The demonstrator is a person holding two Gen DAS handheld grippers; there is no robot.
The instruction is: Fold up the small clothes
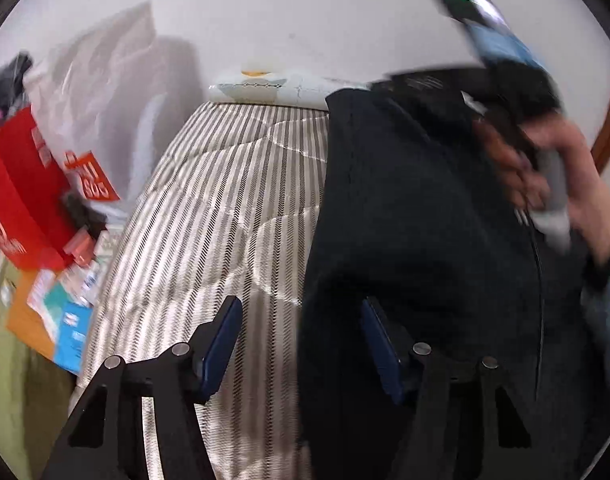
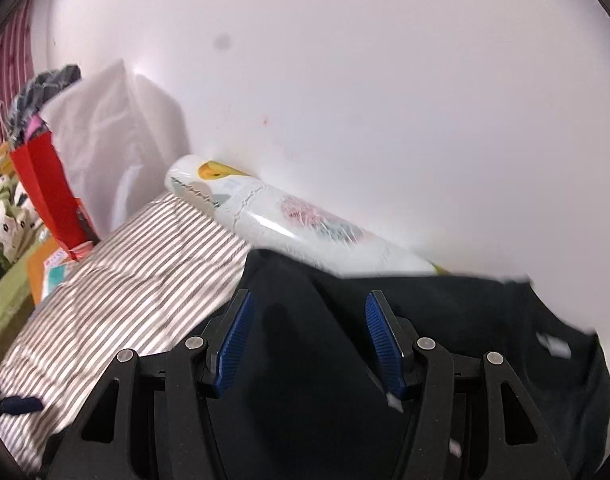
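Note:
A dark navy garment (image 1: 417,220) lies on the striped bedspread (image 1: 225,220) at the right of the left wrist view. My left gripper (image 1: 301,312) is open, its right finger at the garment's left edge. The other gripper with the hand holding it (image 1: 545,152) shows blurred over the garment's far right part. In the right wrist view the same garment (image 2: 445,312) spreads under and beyond my right gripper (image 2: 309,312), which is open and empty above the cloth. A white label (image 2: 553,344) shows on the garment at the right.
A plastic-wrapped roll (image 2: 289,216) lies along the white wall at the bed's far edge. A red bag (image 2: 49,192) and a white bag (image 2: 105,132) stand at the left. Boxes and papers (image 1: 61,304) lie left of the bedspread. A small dark item (image 2: 19,405) lies on the bedspread at lower left.

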